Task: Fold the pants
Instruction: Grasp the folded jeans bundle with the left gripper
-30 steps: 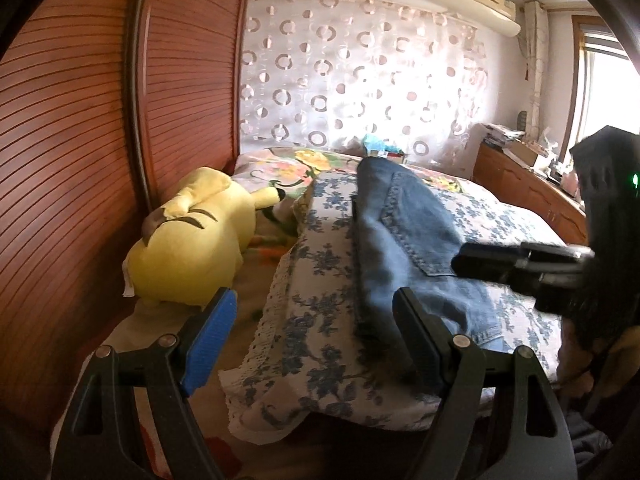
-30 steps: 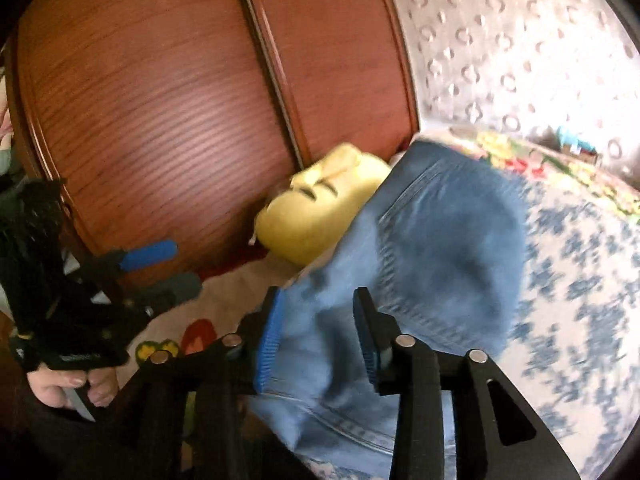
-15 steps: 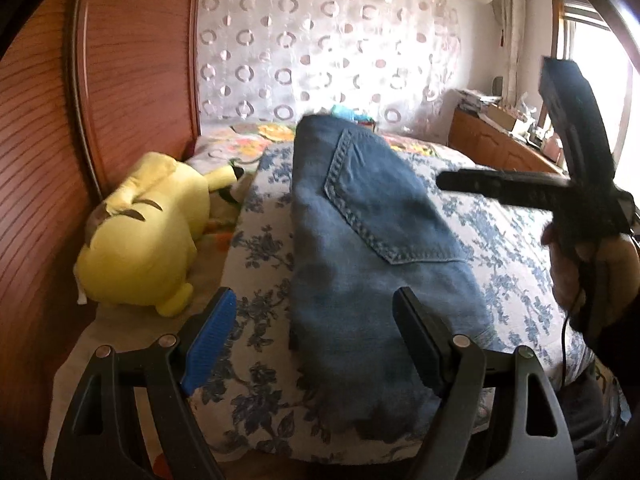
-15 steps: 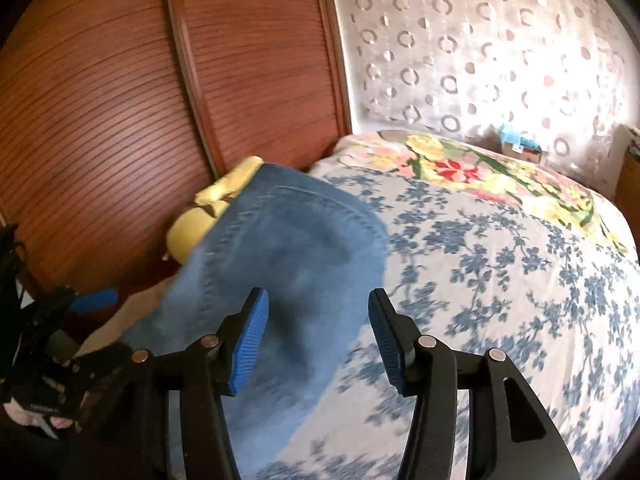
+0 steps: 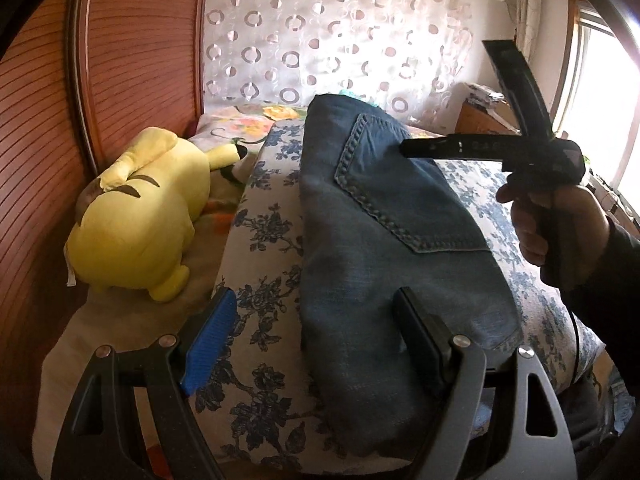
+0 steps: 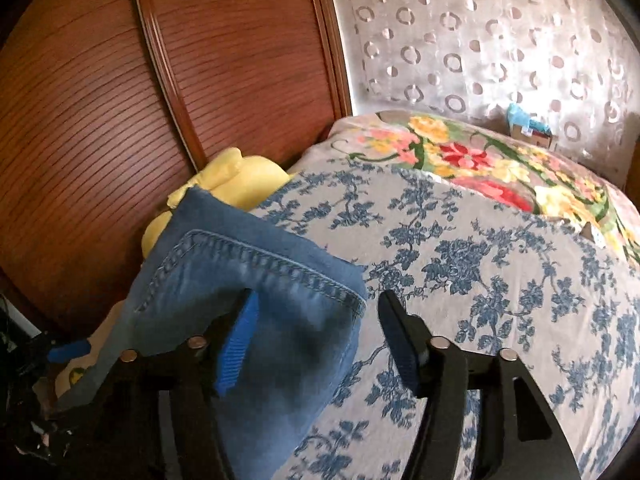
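Note:
Folded blue denim pants point(image 5: 384, 248) lie on the blue-flowered bedspread point(image 5: 264, 236), back pocket up. My left gripper point(image 5: 316, 340) is open and empty, just above the near end of the pants. My right gripper point(image 6: 316, 340) is open and empty; it hovers over the far part of the pants point(image 6: 248, 280). In the left wrist view the right gripper point(image 5: 404, 148) shows side-on, held by a hand above the pocket. The left gripper's blue pad point(image 6: 68, 350) peeks in at the lower left of the right wrist view.
A yellow plush toy point(image 5: 140, 212) lies left of the pants against the wooden wardrobe doors point(image 5: 120, 60); it also shows in the right wrist view point(image 6: 236, 176). A floral blanket point(image 6: 480, 160) covers the bed's far end. A patterned curtain point(image 5: 340, 40) and wooden side furniture point(image 5: 480, 116) stand behind.
The right gripper has let go of the pants, opened wide and lifted above them. The left gripper has moved in closer over the near end. The pants now lie flat.

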`<state>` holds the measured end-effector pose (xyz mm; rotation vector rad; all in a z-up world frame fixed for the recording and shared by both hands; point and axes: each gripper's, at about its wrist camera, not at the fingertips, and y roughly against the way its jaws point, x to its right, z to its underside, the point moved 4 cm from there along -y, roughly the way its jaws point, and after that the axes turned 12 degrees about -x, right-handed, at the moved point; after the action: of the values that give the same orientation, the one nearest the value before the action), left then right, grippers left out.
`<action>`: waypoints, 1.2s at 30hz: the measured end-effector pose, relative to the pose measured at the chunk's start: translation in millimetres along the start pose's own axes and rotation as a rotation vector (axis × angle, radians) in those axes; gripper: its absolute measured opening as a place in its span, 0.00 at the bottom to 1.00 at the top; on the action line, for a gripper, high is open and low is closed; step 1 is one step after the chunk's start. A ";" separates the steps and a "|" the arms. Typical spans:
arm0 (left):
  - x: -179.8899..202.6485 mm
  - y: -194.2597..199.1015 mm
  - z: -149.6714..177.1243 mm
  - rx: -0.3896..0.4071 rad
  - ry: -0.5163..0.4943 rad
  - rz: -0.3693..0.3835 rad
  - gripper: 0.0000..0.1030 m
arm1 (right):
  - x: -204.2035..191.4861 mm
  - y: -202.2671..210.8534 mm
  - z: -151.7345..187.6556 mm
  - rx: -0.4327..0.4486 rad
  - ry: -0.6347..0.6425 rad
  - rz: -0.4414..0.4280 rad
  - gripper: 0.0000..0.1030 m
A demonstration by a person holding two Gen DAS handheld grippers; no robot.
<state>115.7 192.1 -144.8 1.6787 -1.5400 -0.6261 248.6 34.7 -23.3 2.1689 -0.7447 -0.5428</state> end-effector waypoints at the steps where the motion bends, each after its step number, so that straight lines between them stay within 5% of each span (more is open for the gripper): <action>1: -0.9 -1.3 0.0 -0.004 0.003 -0.001 0.79 | 1.4 -4.8 -1.7 -0.009 0.000 -0.005 0.67; 18: -2.3 -2.7 4.5 -0.017 0.017 0.002 0.77 | 4.5 -44.5 -7.4 -0.098 0.011 -0.145 0.66; 24: 3.6 1.6 11.4 -0.027 0.023 0.134 0.36 | 8.9 -41.4 -13.3 -0.072 0.005 -0.234 0.39; 28: 10.3 1.6 4.9 -0.028 -0.015 0.114 0.17 | 9.3 -38.9 -17.8 -0.049 0.030 -0.254 0.34; 36: -0.9 2.8 -31.0 0.010 -0.027 0.095 0.10 | 10.9 -39.5 -53.0 0.005 0.046 -0.255 0.29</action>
<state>138.1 199.3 -124.4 1.6002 -1.6335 -0.5944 300.9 76.5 -22.8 2.2879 -0.4472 -0.6182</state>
